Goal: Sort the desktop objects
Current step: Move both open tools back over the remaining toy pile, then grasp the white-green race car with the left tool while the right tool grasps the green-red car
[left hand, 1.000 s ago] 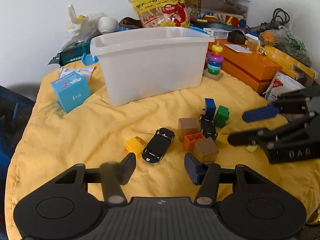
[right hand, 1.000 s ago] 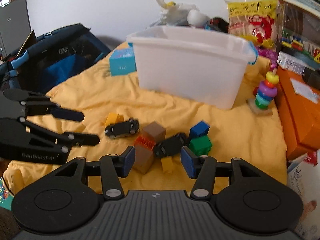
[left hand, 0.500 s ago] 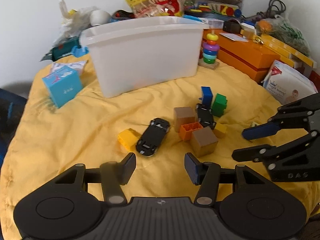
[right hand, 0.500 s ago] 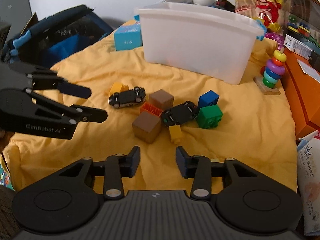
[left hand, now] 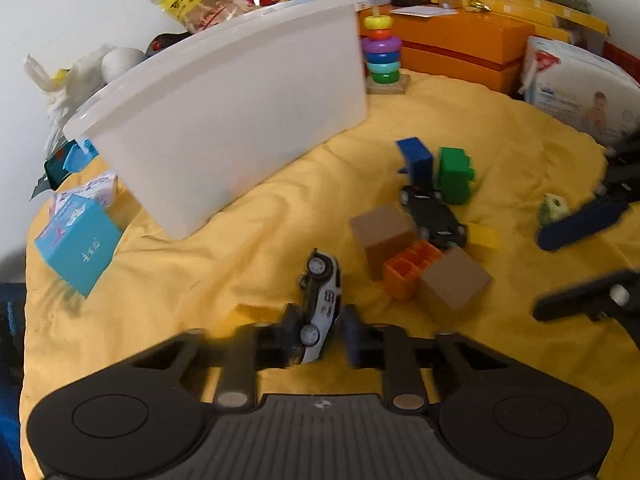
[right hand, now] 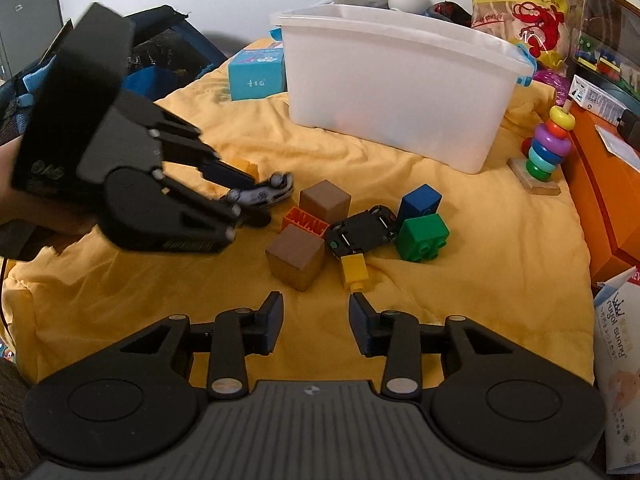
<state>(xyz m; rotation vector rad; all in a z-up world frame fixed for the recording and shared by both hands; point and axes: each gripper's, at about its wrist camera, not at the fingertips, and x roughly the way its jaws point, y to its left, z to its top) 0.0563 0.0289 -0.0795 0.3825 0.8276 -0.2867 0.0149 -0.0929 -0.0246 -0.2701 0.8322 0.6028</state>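
Note:
A black-and-white toy car (left hand: 322, 300) lies tipped on its side between the pads of my left gripper (left hand: 316, 332), whose jaws are closing and press on it. The right wrist view shows this car (right hand: 264, 194) at the tips of the left gripper (right hand: 244, 196), low over the yellow cloth. My right gripper (right hand: 316, 312) hovers near the front with its jaws opening and nothing between them. Ahead of it lie a second black car (right hand: 362, 232) on its roof, two brown cubes (right hand: 296, 256), and orange, blue, green (right hand: 422, 236) and yellow bricks. The white bin (right hand: 400, 92) stands behind.
A ring stacker (right hand: 546, 148) and an orange box (right hand: 600, 200) flank the right side. A light blue carton (right hand: 256, 76) sits left of the bin, and a dark blue bag (right hand: 160, 60) lies beyond the cloth's left edge. A wipes packet (right hand: 616, 360) is at front right.
My left gripper dropped forward onto the nearer car, rolled, and closed on it; the car now lies on its side. The right gripper's jaws narrowed a little and the hand stayed put.

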